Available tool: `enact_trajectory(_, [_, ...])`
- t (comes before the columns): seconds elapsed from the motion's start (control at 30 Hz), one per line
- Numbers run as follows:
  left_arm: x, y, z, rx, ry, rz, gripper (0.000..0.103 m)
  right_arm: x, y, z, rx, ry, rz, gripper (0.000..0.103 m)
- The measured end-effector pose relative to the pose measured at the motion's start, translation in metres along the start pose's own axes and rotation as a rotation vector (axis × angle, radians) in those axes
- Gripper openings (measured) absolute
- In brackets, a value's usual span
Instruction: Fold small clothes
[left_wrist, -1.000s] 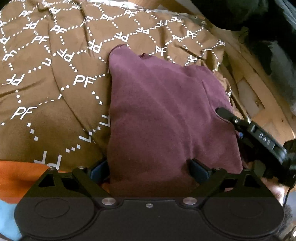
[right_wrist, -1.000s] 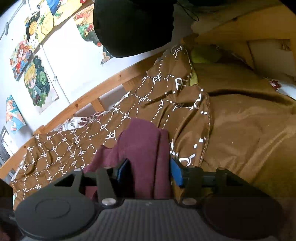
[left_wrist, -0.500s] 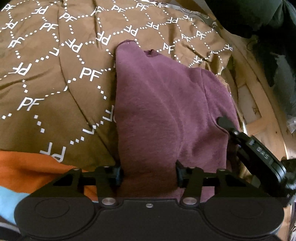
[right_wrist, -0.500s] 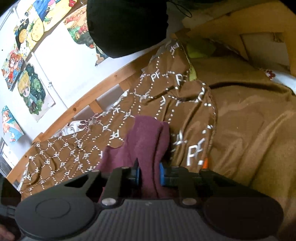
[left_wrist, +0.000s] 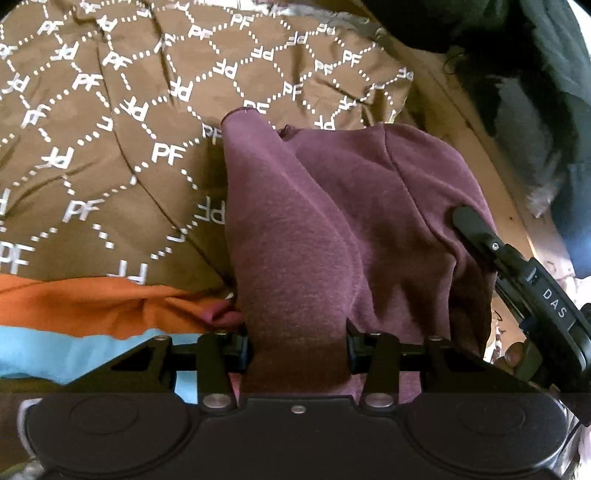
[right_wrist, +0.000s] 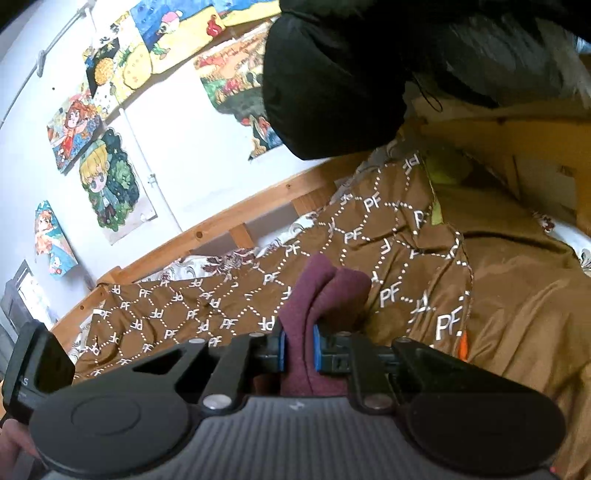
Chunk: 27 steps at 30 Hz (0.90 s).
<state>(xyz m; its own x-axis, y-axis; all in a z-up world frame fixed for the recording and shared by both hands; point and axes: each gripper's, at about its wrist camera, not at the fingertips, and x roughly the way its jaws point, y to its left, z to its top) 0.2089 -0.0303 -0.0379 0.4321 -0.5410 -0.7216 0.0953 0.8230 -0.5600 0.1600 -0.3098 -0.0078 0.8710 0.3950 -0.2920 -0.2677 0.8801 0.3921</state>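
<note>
A maroon garment (left_wrist: 314, 221) lies bunched on a brown quilt printed with white "PF" letters (left_wrist: 110, 147). My left gripper (left_wrist: 297, 345) has its jaws closing, and both pads press on a thick fold at the garment's near edge. At the right side of the left wrist view, one of the right gripper's fingers (left_wrist: 476, 229) reaches into the cloth. In the right wrist view, my right gripper (right_wrist: 298, 349) is closing too, its blue pads pinching a narrow fold of the maroon garment (right_wrist: 325, 291), which stands up in front of them.
Orange cloth (left_wrist: 92, 306) and light blue cloth (left_wrist: 55, 350) lie at the near left. A wooden bed rail (right_wrist: 221, 229) runs behind the quilt, under a wall with drawings (right_wrist: 107, 184). A black jacket (right_wrist: 332, 74) hangs above. Plain brown bedding (right_wrist: 517, 295) spreads to the right.
Both grippers' jaws have closed from wide apart onto folds of the maroon garment. Both have risen, lifting the garment's edges off the quilt; more orange and blue cloth shows.
</note>
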Motion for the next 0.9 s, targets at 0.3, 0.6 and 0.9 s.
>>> enact_trajectory(0.3, [-0.063, 0.036, 0.007, 0.040, -0.134, 0.034, 0.045, 0.026, 0.074, 0.003, -0.060, -0.023, 0.073, 0.016])
enact_trajectory(0.6, [-0.094, 0.075, 0.034, 0.207, -0.392, 0.345, 0.045, 0.119, 0.127, -0.003, -0.109, -0.060, 0.202, 0.016])
enact_trajectory(0.9, [-0.039, 0.122, 0.028, 0.115, -0.379, 0.448, 0.048, 0.202, 0.117, -0.041, -0.182, 0.032, 0.140, 0.016])
